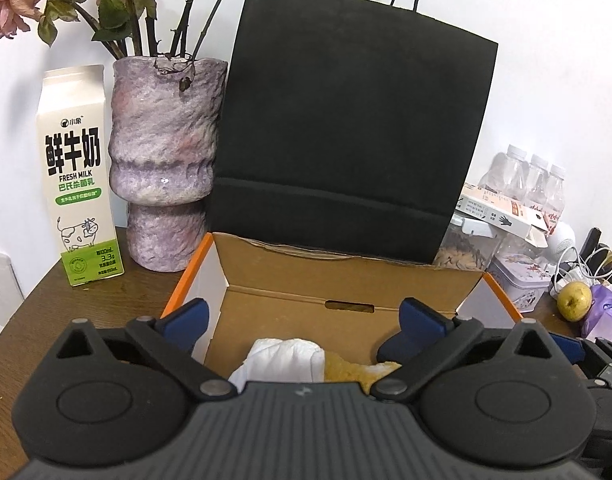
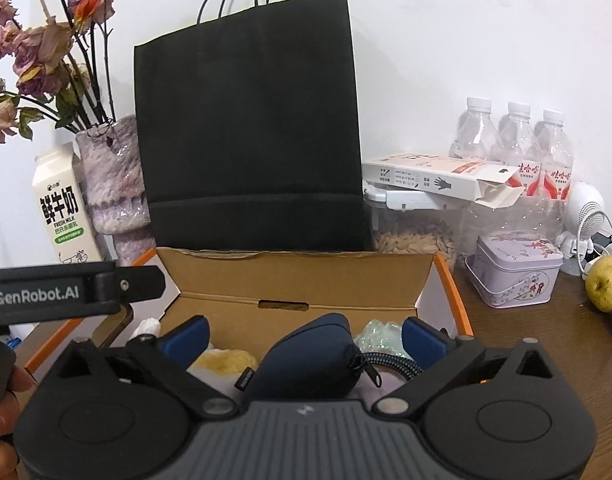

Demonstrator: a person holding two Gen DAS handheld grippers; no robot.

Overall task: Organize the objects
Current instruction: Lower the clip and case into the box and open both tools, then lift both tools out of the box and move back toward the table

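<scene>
Black paper bag (image 1: 346,120) stands behind the cardboard box (image 1: 346,280).

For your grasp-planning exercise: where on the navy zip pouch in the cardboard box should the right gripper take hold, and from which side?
Grip the navy zip pouch across its rounded upper end, coming down from above. It leans up out of the cardboard box, clear of the neighbouring items, and already lies between the open right gripper fingers.

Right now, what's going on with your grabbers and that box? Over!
Left gripper open over cardboard box, empty. Right gripper open, navy pouch between fingers, not gripped. Black bag behind box.
</scene>
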